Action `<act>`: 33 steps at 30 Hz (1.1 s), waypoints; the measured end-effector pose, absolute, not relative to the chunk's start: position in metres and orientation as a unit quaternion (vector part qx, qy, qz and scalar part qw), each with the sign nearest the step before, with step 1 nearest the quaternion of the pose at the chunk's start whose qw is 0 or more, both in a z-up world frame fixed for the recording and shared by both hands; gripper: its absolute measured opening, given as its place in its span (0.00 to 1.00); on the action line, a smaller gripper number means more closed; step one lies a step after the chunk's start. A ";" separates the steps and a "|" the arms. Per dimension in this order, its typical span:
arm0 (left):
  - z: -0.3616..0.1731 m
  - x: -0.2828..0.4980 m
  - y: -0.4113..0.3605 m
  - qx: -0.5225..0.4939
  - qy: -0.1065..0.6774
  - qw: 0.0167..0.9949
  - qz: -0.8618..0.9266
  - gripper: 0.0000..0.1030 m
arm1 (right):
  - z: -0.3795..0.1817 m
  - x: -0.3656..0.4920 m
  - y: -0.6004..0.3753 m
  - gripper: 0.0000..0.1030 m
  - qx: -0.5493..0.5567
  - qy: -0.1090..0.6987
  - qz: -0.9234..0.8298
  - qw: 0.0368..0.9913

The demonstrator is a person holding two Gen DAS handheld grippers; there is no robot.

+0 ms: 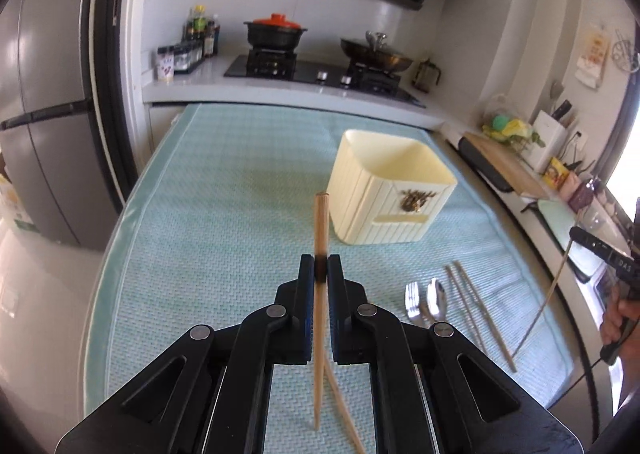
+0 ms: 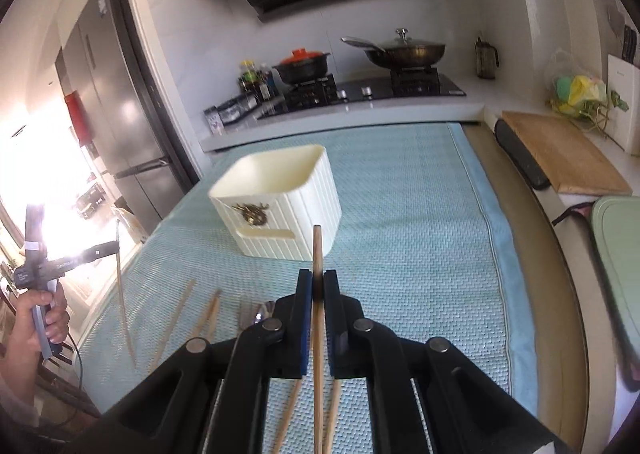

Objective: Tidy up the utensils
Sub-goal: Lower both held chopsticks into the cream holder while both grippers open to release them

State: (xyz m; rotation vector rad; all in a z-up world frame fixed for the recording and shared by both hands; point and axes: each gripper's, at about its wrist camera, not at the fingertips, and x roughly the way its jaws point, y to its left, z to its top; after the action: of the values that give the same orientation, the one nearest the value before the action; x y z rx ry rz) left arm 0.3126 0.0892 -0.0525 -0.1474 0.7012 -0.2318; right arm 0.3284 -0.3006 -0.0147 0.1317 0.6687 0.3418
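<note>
left gripper point(image 1: 321, 268): jaws clamped, raised | right gripper point(image 2: 318, 284): jaws clamped, raised

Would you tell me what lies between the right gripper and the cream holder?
Only bare blue mat in the right wrist view; the right gripper holds a chopstick overlapping the cream holder.

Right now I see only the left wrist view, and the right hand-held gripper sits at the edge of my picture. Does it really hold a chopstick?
Observer: Yes. The right hand-held gripper is shut on one wooden chopstick, whose tip points toward the cream holder.
Operator: Does anything lie on the mat outside my sight?
Observer: Two loose chopsticks lie on the blue mat, left of the cutlery as the right wrist view shows them.
</note>
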 end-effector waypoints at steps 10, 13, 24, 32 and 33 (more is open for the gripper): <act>-0.001 0.306 0.085 -0.095 0.278 0.944 -0.152 0.04 | 0.036 0.273 -0.278 0.06 0.038 0.231 0.157 0.959; 0.011 0.314 0.083 -0.105 0.270 0.943 -0.164 0.04 | 0.044 0.281 -0.276 0.06 0.040 0.216 0.156 0.963; 0.081 0.372 0.080 -0.137 0.219 0.948 -0.184 0.03 | 0.095 0.338 -0.257 0.06 0.055 0.165 0.160 0.972; 0.095 0.456 0.055 -0.146 0.206 0.953 -0.167 0.03 | 0.114 0.420 -0.232 0.06 0.064 0.133 0.152 0.977; 0.090 0.465 0.051 -0.145 0.208 0.953 -0.163 0.03 | 0.111 0.429 -0.228 0.06 0.061 0.132 0.149 0.978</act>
State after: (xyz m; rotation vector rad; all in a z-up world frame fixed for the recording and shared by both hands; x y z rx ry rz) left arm 0.4654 0.0507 0.0897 -0.2953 0.4228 -0.3321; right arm 0.4294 -0.2278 0.1113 0.1230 0.2652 0.3000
